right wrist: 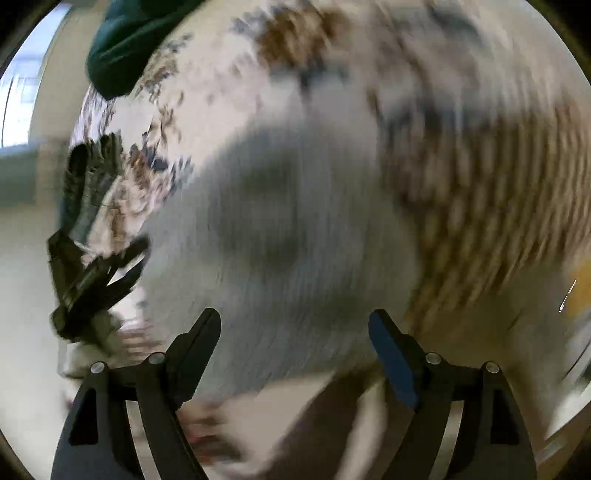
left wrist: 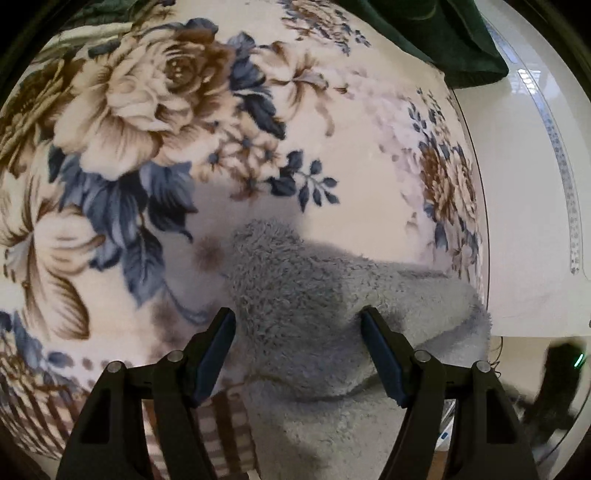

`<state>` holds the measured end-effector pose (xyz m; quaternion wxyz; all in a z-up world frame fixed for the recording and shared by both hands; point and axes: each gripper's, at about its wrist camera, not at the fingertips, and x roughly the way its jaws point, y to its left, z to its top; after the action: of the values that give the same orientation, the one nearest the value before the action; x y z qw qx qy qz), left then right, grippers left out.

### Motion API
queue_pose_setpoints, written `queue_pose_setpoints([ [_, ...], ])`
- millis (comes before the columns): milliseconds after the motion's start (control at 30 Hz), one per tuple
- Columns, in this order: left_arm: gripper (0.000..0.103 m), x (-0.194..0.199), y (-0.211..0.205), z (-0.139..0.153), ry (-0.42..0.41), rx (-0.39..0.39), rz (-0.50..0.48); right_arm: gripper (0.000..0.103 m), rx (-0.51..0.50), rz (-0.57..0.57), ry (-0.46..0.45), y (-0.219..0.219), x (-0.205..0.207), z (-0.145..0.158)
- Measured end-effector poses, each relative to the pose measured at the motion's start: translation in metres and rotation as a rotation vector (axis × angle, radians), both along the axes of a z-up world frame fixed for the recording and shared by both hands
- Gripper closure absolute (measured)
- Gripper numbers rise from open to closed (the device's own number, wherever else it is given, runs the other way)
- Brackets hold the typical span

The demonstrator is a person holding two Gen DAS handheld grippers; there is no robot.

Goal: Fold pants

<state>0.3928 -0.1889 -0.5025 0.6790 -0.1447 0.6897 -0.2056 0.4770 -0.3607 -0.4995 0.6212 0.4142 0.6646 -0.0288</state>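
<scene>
Two grippers hover over grey fleece pants [left wrist: 314, 295] bunched on a floral blanket [left wrist: 147, 110]. Left gripper [left wrist: 297, 325] straddles a fold, jaws apart; right gripper [right wrist: 295, 328] gapes empty above them. Folding looks barely underway.

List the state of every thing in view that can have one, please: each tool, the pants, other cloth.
left tool: open, fingers either side of the pants
right tool: open, nothing held
grey fleece pants: bunched, lying on the blanket
floral blanket: spread flat
dark green cloth: heaped at the blanket's far edge
</scene>
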Motion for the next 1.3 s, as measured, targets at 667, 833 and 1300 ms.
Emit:
queue_pose_setpoints([
  [667, 0.055, 0.035, 0.0, -0.047, 0.05, -0.082, 0.007, 0.095, 0.083, -0.214, 0.056, 0.088, -0.082, -0.055],
  [833, 0.04, 0.024, -0.01, 0.023, -0.041, -0.049, -0.09, 0.048, 0.067, -0.198, -0.041, 0.072, -0.075, -0.019],
  [1300, 0.026, 0.018, -0.233, -0.017, -0.009, 0.013, -0.662, 0.087, 0.017, -0.445, -0.099, -0.021, -0.064, -0.057],
])
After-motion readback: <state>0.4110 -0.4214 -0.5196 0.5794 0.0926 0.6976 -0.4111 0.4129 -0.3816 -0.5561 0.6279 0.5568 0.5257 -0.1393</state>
